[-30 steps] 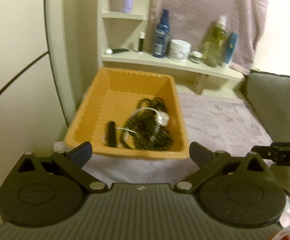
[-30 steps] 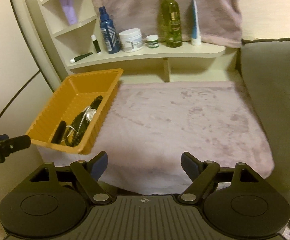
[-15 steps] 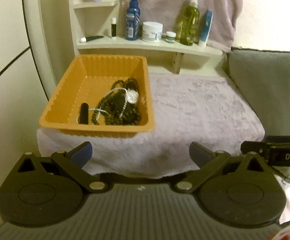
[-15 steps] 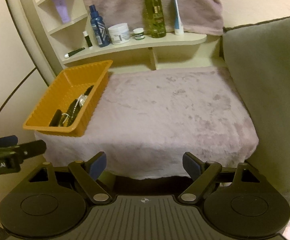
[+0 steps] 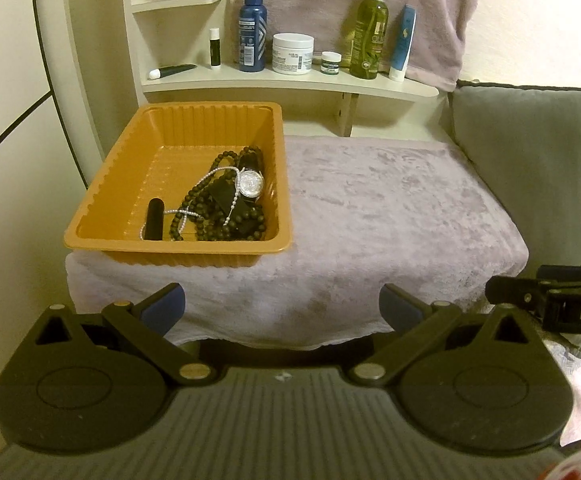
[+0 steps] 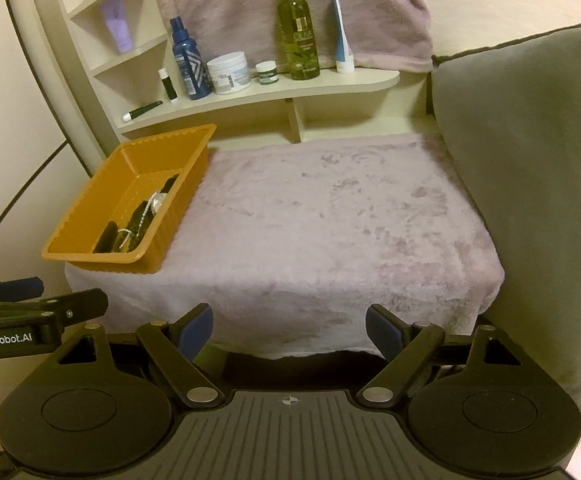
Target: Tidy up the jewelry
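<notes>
Toiletries are lined along a cream shelf: a blue spray bottle, a white jar, an olive-oil bottle. A grey cushion is seen beside.

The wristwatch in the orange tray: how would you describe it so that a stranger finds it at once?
Find the orange tray on the left of the lilac blanket, below the shelf. The wristwatch lies near its right wall, on dark beads. Its round, glittering silver face sets it apart.

Orange tray on plush-covered table
</notes>
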### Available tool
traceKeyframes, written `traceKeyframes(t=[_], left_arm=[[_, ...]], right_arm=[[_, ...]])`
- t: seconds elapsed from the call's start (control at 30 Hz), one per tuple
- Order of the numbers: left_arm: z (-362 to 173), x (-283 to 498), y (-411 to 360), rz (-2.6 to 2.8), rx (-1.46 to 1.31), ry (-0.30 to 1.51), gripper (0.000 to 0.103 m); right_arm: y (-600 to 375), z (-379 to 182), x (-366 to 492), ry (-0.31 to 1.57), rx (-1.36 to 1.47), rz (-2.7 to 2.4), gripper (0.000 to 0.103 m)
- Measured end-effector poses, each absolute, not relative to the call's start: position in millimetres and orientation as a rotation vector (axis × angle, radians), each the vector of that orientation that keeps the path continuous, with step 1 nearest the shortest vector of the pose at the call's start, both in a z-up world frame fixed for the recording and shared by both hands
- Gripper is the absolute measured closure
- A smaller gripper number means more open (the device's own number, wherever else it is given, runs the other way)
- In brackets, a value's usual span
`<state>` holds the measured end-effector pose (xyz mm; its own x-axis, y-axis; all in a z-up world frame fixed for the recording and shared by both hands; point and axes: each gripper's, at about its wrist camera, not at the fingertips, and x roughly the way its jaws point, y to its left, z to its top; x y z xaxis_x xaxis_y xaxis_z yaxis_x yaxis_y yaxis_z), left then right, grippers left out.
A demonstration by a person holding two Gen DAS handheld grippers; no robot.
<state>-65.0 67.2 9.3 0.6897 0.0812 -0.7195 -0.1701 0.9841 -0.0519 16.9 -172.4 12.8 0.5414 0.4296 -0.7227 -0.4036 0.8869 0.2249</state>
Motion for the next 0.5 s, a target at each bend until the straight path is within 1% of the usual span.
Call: traceKeyframes(t=[0.5], left_arm=[[8.2,-65.9,67.7,0.131,-0.126,0.794,0.000]], right_arm=[[-168.2,13.9,13.8,0.863,0.026,0.495,0.020]])
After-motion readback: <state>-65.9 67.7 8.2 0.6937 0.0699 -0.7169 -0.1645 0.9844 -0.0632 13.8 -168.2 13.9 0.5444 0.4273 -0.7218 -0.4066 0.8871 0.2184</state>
